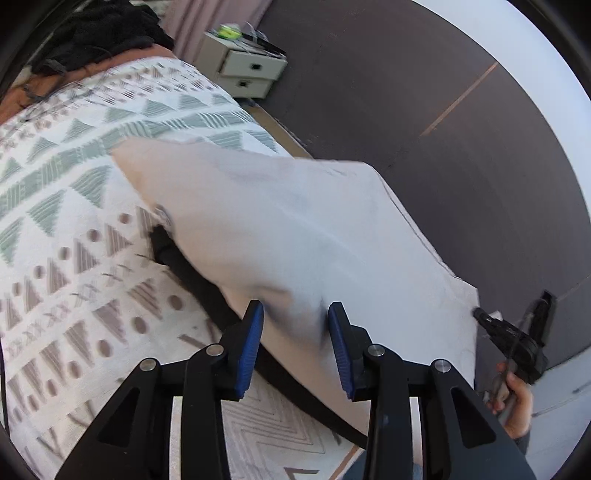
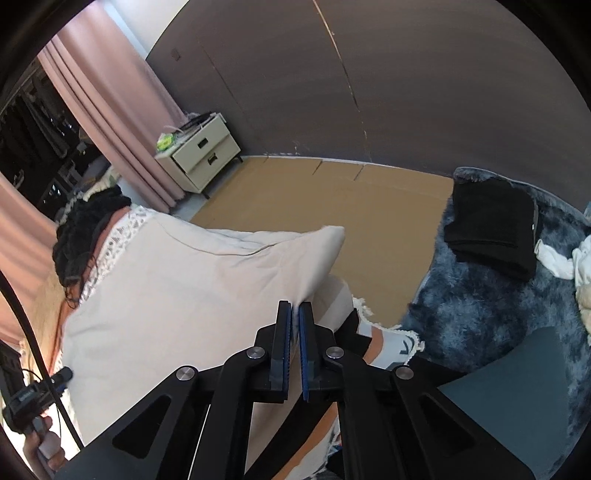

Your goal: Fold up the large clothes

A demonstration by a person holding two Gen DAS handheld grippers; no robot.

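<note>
A large beige garment hangs spread and lifted above the patterned bedspread. My left gripper is shut on a bunched fold of it, with the cloth pinched between the blue pads. My right gripper is shut on another edge of the same beige garment, its pads nearly together. In the left wrist view the right gripper shows at the cloth's far right edge, held by a hand. In the right wrist view the left gripper shows at the lower left. A dark band lies under the garment.
A white two-drawer nightstand stands by pink curtains and a dark grey wall. Cardboard covers the floor. A folded black garment and white cloth lie on a blue fuzzy rug. Black clothes pile at the bed's far end.
</note>
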